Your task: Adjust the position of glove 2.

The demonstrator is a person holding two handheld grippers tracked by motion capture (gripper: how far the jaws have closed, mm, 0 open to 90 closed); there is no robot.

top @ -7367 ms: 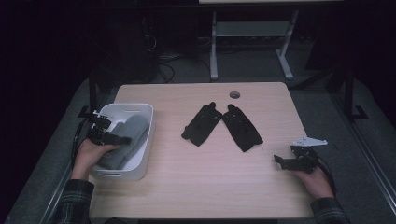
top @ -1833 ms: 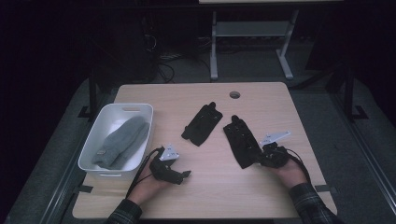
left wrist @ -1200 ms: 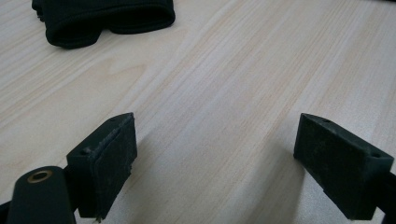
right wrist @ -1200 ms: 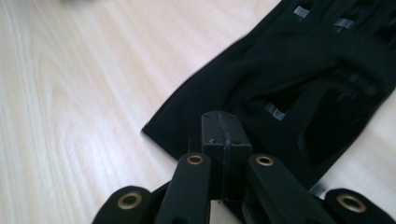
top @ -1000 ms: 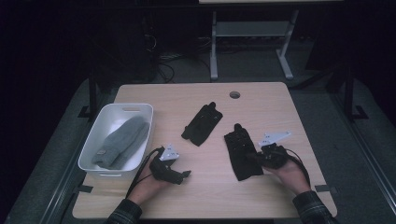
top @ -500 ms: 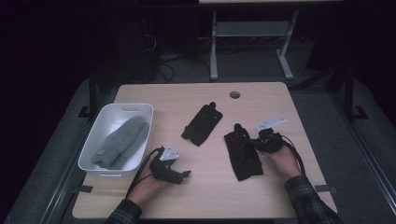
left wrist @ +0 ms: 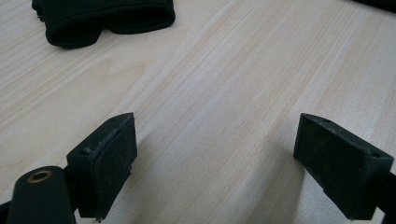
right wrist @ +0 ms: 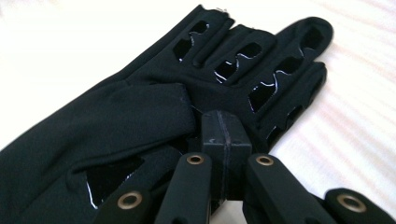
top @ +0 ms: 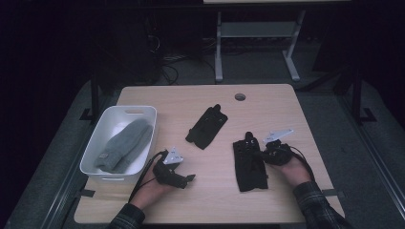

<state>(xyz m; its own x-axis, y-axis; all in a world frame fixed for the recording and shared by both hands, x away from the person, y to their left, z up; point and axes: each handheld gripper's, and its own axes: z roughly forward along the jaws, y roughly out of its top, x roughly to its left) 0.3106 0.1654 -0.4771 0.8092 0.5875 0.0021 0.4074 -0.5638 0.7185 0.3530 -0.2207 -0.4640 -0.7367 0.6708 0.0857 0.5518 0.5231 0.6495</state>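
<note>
Pinching the right edge of a black glove [top: 249, 164], the right gripper [top: 267, 153] is clamped shut on it. That glove lies lengthwise toward the person, just left of this gripper. Farther left, the left gripper [top: 184, 179] rests spread wide on the table [top: 286, 109], holding nothing.

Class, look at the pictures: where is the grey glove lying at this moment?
In the high view, the grey glove lies inside the white tub at the table's left edge, just left of the left gripper.
</note>
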